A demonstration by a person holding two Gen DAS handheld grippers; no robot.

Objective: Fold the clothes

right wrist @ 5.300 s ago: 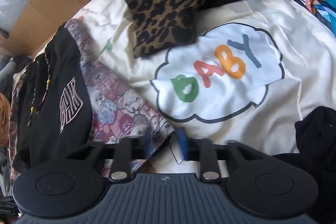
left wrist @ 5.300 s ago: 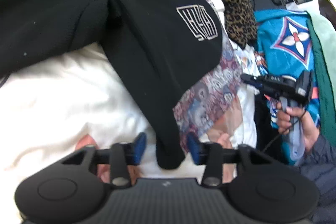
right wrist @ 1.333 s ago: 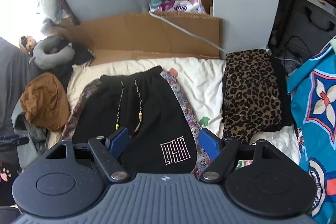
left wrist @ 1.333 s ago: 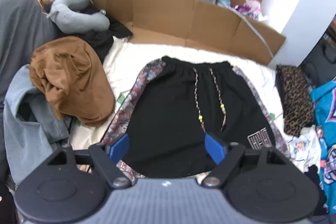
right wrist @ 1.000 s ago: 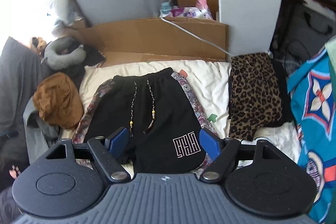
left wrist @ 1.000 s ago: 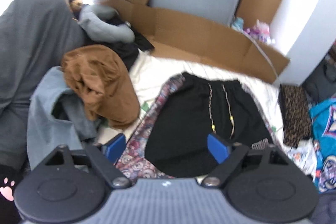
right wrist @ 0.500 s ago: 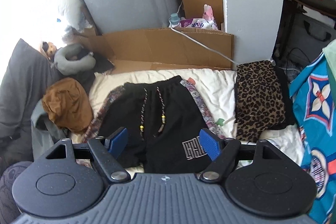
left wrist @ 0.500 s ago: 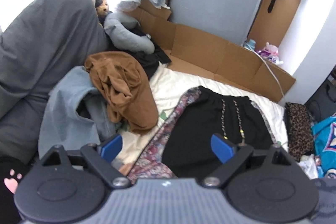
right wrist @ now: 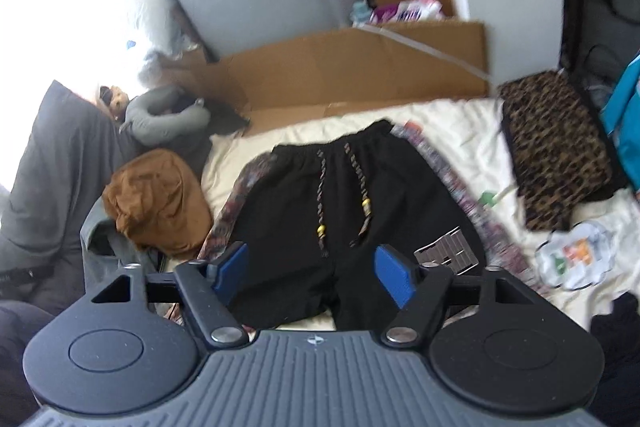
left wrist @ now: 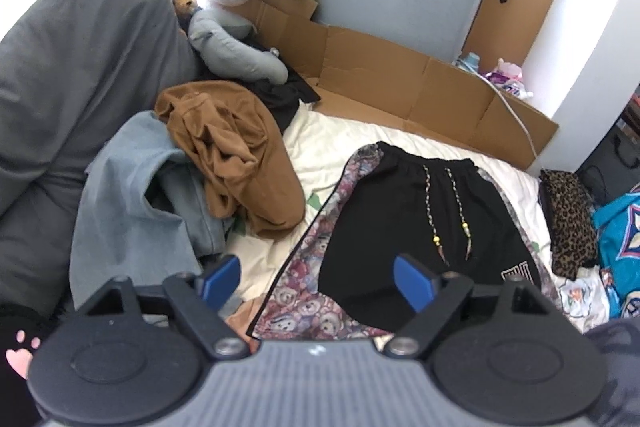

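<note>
**Black shorts flat on the bed, both grippers raised and empty**

Cream bedsheet (left wrist: 340,143) covers the bed, bare only in a strip between the clothes pile on the left and the shorts, and in a band beyond the waistband up to the cardboard sheet (left wrist: 400,83) that bounds its far edge. A grey pillow (left wrist: 80,67) walls off the left side. Against it lie a grey-blue garment (left wrist: 124,203) and a crumpled brown garment (left wrist: 236,155), whose hem comes near the shorts' left side panel without clearly touching it. On the right, a folded leopard-print cloth (left wrist: 568,223) sits just beside the shorts, with turquoise patterned fabric (left wrist: 616,227) past it.

The black shorts (left wrist: 404,215) lie spread flat at the middle of the sheet, waistband toward the cardboard, leg openings toward the cameras, so their long axis runs away from the viewer. Teddy-bear print panels run down both sides. Two braided drawstrings (left wrist: 448,211) with yellow beads hang down the front. A white block logo sits on the leg at the right; its characters cannot be read, being partly hidden in the left view and blurred in the right.

The left gripper (left wrist: 316,279) hovers above the near hem, its blue pads spread wide, gripping nothing. The right gripper (right wrist: 312,267) likewise hangs over the shorts' legs, fingers wide apart and empty.
</note>
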